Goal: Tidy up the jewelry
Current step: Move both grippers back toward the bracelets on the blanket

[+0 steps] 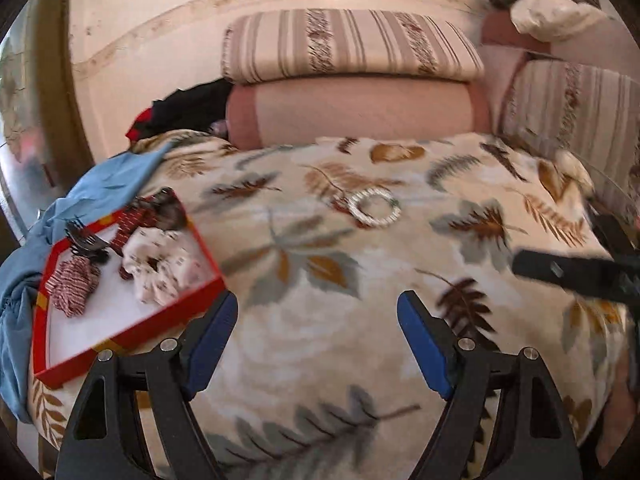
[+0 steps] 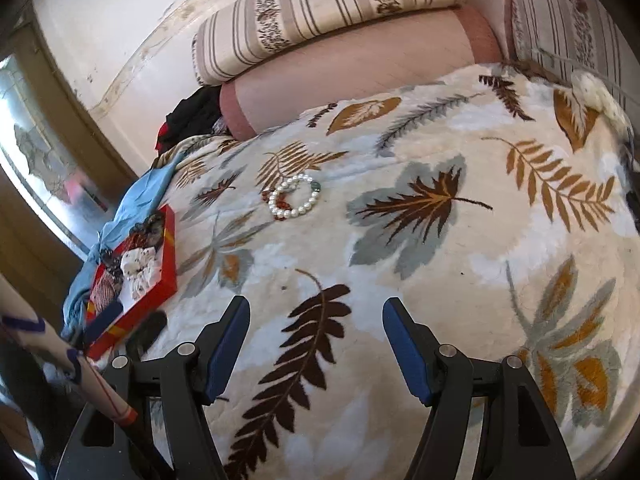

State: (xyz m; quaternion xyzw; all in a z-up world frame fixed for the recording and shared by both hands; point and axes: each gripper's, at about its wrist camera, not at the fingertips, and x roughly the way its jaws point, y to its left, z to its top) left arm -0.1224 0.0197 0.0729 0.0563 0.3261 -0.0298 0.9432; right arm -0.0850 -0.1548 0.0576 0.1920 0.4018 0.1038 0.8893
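Observation:
A white pearl bracelet (image 1: 374,208) lies on the leaf-patterned blanket (image 1: 320,320), with a small red-brown beaded piece under its near-left side; it also shows in the right wrist view (image 2: 294,197). A red tray (image 1: 132,312) at the bed's left edge holds scrunchies, a black hair claw and a patterned band; it also shows in the right wrist view (image 2: 158,280). My left gripper (image 1: 318,312) is open and empty, just right of the tray. My right gripper (image 2: 316,320) is open and empty over the blanket, well short of the bracelet; part of it shows in the left wrist view (image 1: 576,272).
Striped cushions (image 1: 348,44) and a pink bolster (image 1: 360,112) lie at the far end of the bed. Blue cloth (image 1: 80,200) and dark clothes (image 1: 188,108) lie at the far left. A window (image 2: 36,160) is on the left wall.

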